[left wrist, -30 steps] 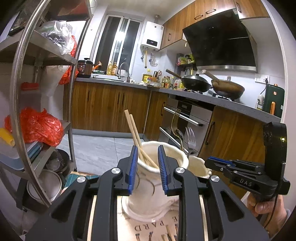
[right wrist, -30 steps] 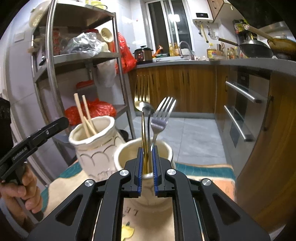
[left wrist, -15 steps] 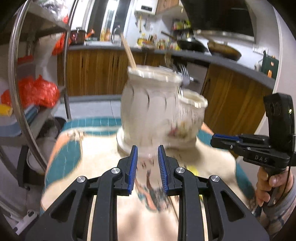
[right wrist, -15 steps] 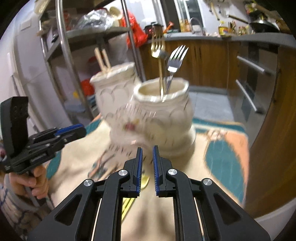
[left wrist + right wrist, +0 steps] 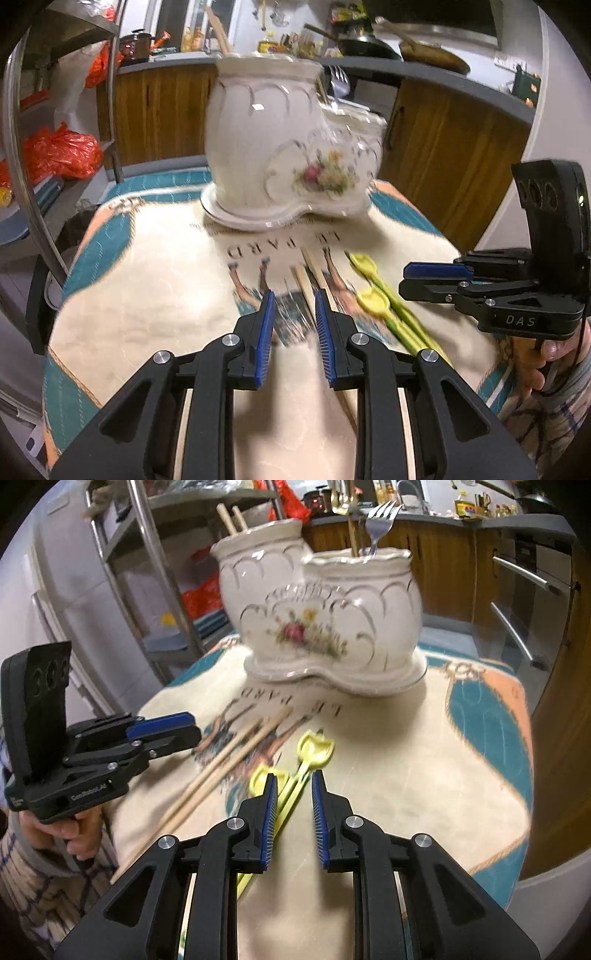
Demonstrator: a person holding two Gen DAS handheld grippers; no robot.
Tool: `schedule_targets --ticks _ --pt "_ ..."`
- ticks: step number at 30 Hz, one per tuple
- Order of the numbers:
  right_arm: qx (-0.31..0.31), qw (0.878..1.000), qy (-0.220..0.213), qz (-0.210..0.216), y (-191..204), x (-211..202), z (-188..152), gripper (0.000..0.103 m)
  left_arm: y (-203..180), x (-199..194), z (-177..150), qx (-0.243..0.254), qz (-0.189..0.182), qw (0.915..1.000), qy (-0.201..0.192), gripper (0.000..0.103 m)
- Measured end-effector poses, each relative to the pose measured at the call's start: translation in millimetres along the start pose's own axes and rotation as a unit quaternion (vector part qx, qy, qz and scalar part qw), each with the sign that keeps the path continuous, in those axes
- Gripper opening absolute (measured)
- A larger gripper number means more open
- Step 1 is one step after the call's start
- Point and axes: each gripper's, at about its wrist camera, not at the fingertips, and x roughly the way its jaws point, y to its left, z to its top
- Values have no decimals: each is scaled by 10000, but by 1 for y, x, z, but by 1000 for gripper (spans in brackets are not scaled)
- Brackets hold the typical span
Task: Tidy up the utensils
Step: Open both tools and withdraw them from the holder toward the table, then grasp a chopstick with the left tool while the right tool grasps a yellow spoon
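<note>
Hovering my left claw (image 5: 291, 325), spread and empty, over loose chopsticks (image 5: 314, 269) at frame centre on the bench; right claw (image 5: 293, 805), spread too, over yellow spoons (image 5: 314, 749). Both look light, stiff, slippery: pinch mid-shaft. Ceramic holder (image 5: 325, 627) upper centre.

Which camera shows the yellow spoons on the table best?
The right wrist view: both yellow spoons lie right ahead of the right gripper, bowls clear. The left wrist view shows them blurred, off to the side.

Printed cloth (image 5: 424, 746) carries ceramic holder (image 5: 332, 627), chopsticks (image 5: 229, 760); seemingly yellow spoons (image 5: 314, 749).
</note>
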Motion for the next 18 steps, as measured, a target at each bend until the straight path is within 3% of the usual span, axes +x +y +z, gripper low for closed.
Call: schedule_targets --ticks 4,18 --pt "-93 9999 118 36 7 2 -5 28 -10 6 -6 190 55 9996 214 23" --pt "-435 9979 401 -250 3 -2 -14 25 -20 10 -11 442 54 9981 434 23"
